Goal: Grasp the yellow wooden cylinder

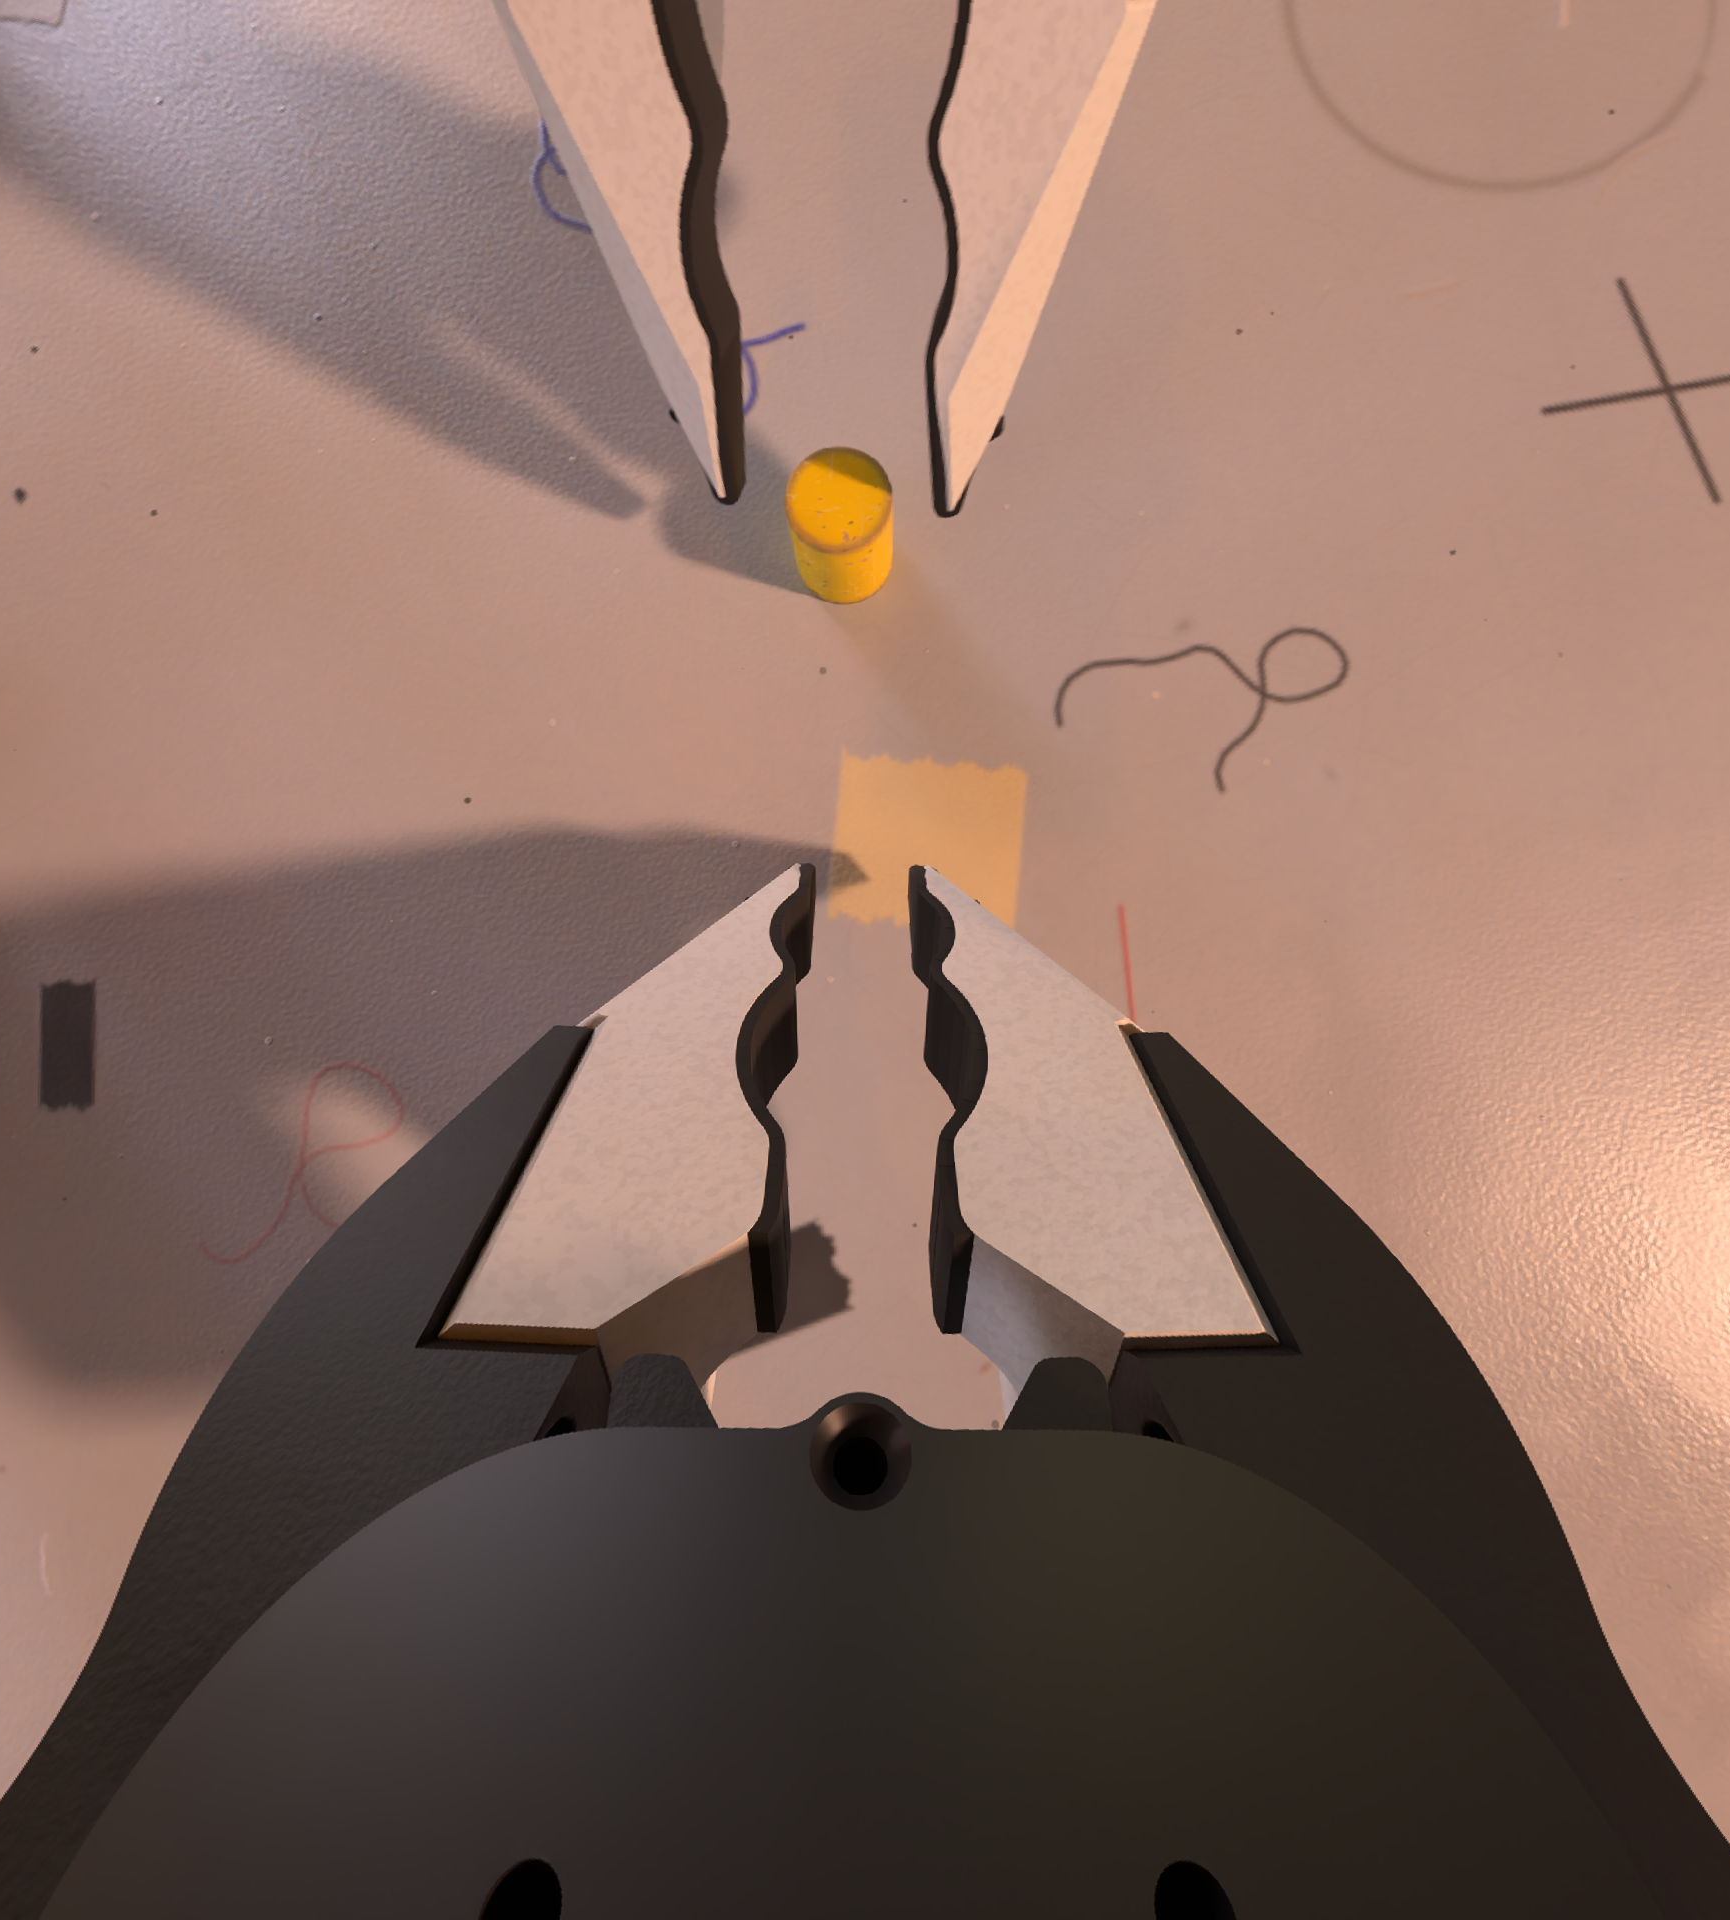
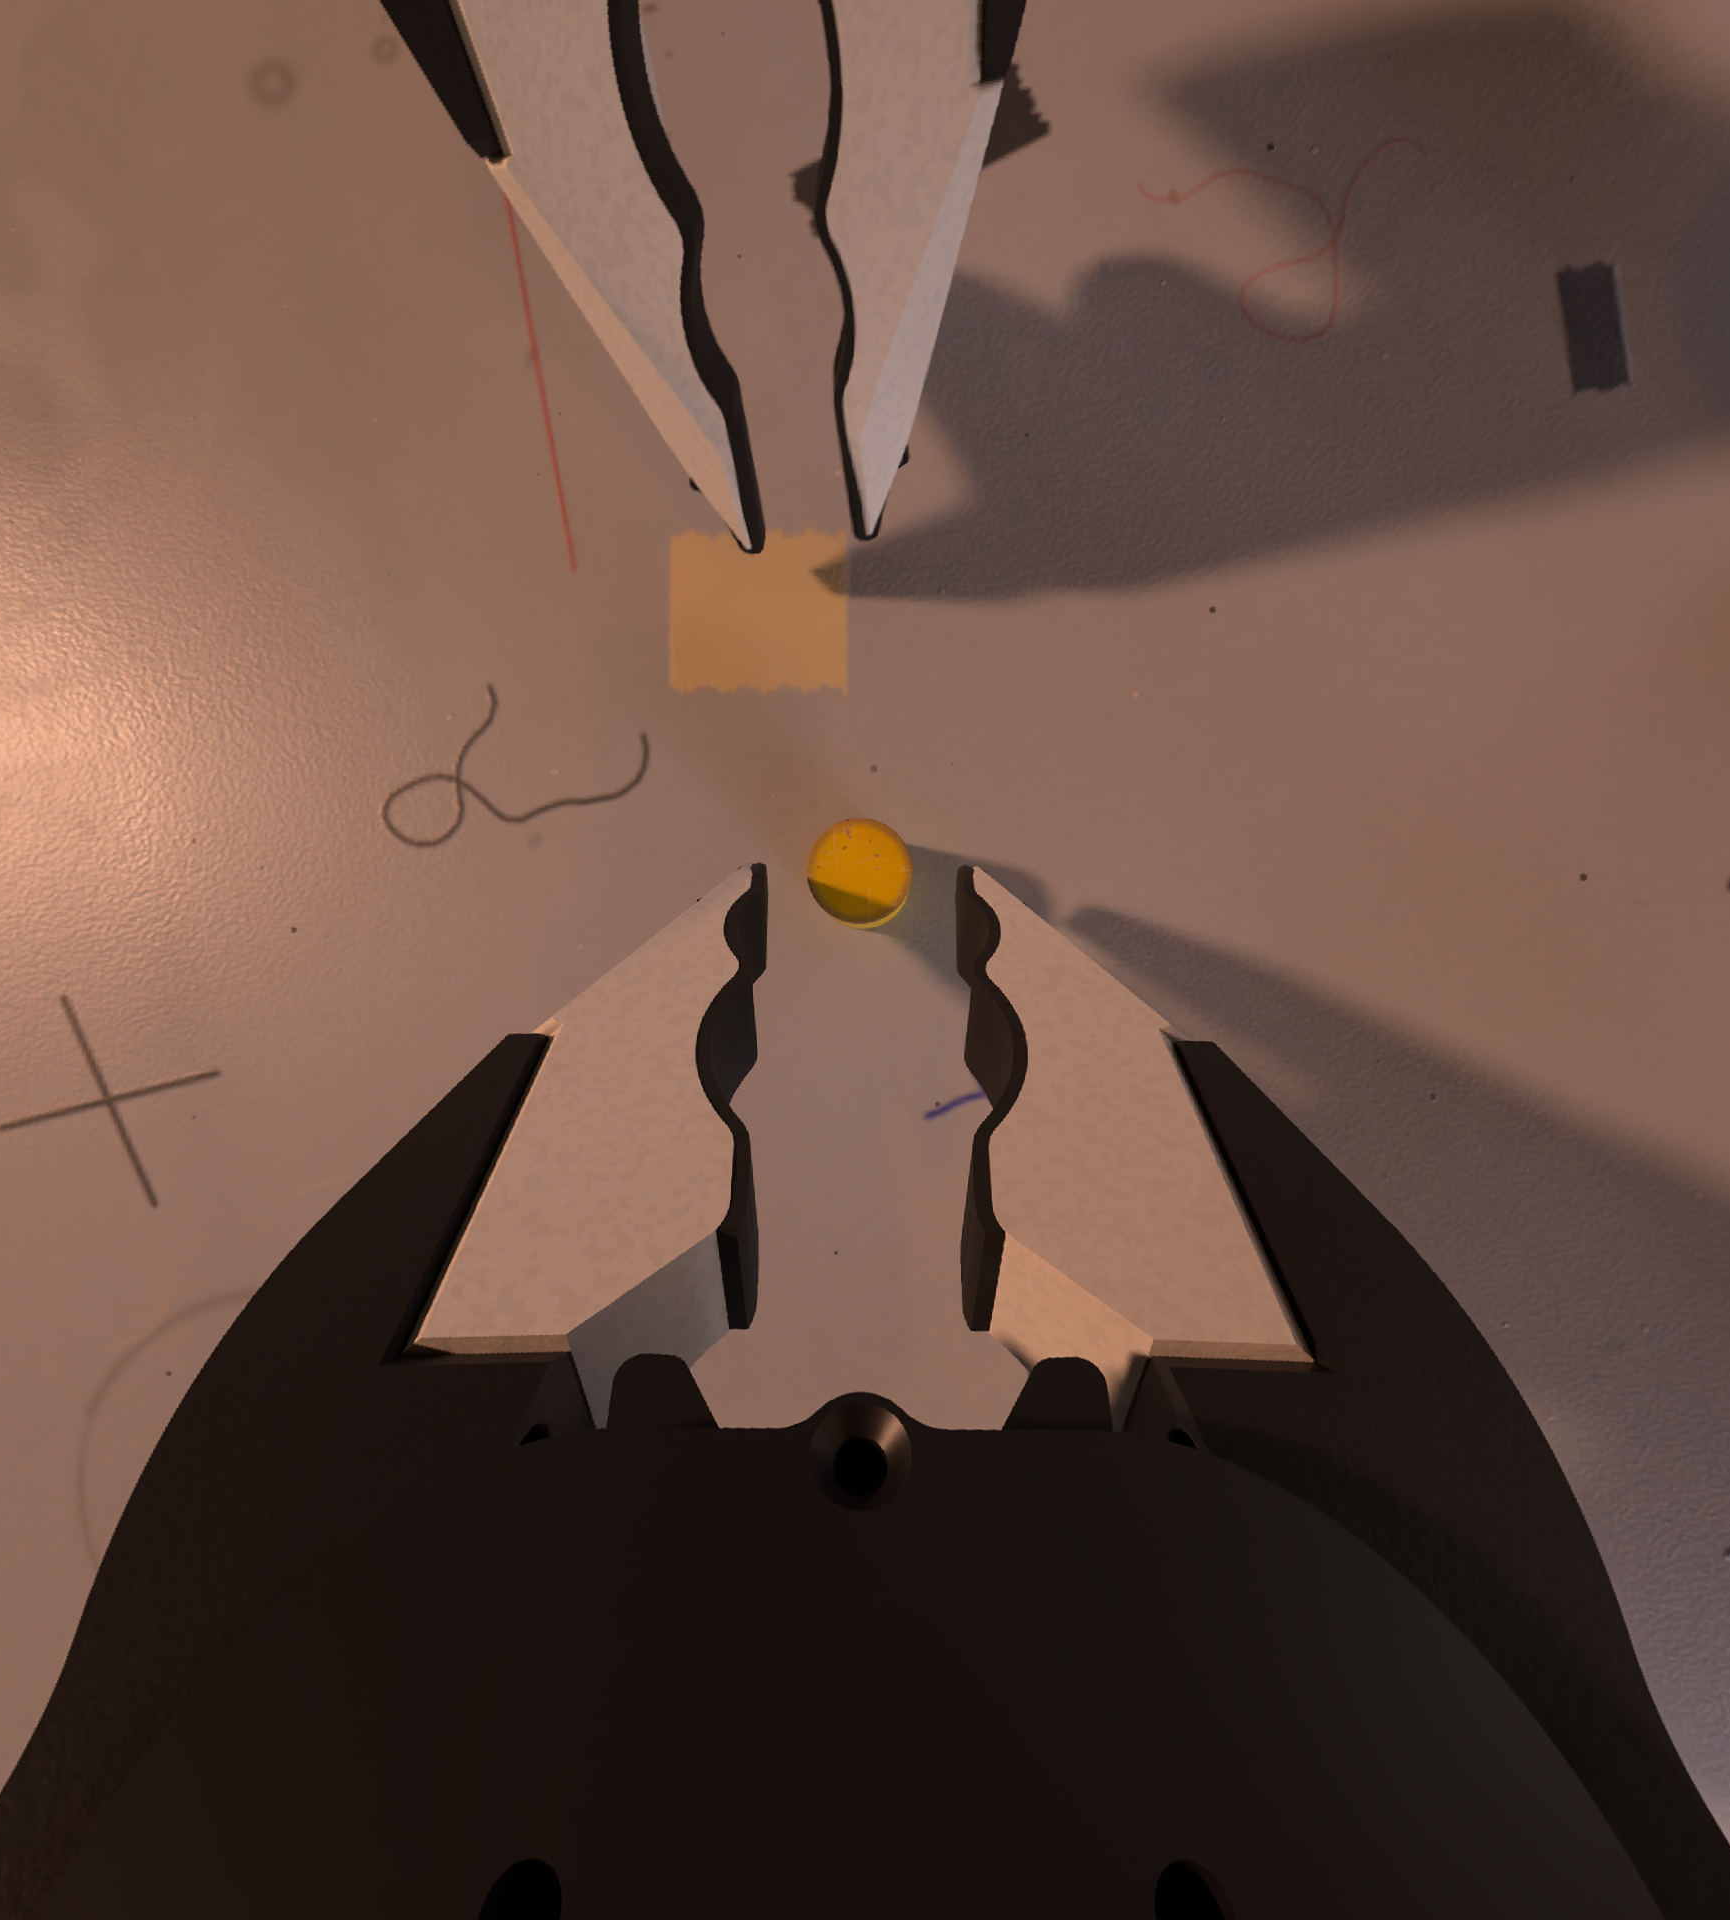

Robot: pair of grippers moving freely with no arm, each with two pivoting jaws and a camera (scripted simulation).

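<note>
The yellow wooden cylinder (image 1: 840,525) stands upright on the tabletop. In the right wrist view it (image 2: 859,873) shows from above, between my right gripper's two fingertips. My right gripper (image 2: 861,875) is open and straddles the cylinder with a gap on each side, not touching it. It also shows in the left wrist view (image 1: 837,504), coming in from the top. My left gripper (image 1: 861,878) is open by a narrow gap and empty, a short way from the cylinder and facing it. In the right wrist view it (image 2: 809,540) hangs over a tape patch.
A pale yellow tape patch (image 1: 928,842) lies on the table between the two grippers. A dark tape strip (image 1: 66,1044), loose threads (image 1: 1214,686), a drawn cross (image 1: 1668,390) and a drawn circle (image 1: 1495,182) mark the flat surface. Gripper shadows fall to the left.
</note>
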